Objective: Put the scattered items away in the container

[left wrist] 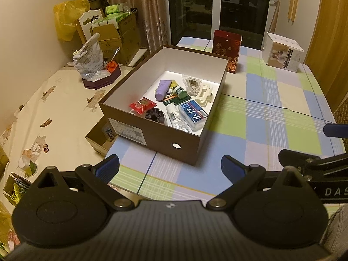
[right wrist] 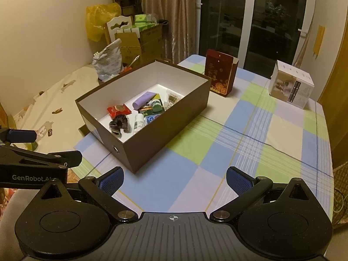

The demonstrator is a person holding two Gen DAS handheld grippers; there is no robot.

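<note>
Both grippers hover side by side over the near edge of the checked pastel tablecloth [right wrist: 250, 130], the left gripper [left wrist: 170, 167] and the right gripper [right wrist: 175, 179] each spread wide with nothing between the blue pads. The brown cardboard box with white lining [left wrist: 152, 128] sits ahead, holding a lilac tube [left wrist: 162, 89], a red snack packet [left wrist: 142, 105], a dark fabric scrunchie [left wrist: 155, 115], a blue-and-white tin [left wrist: 193, 114] and a cream hair claw [left wrist: 204, 94].

left claw [left wrist: 169, 167] | black body, blue pads | right claw [right wrist: 174, 179] | same
</note>
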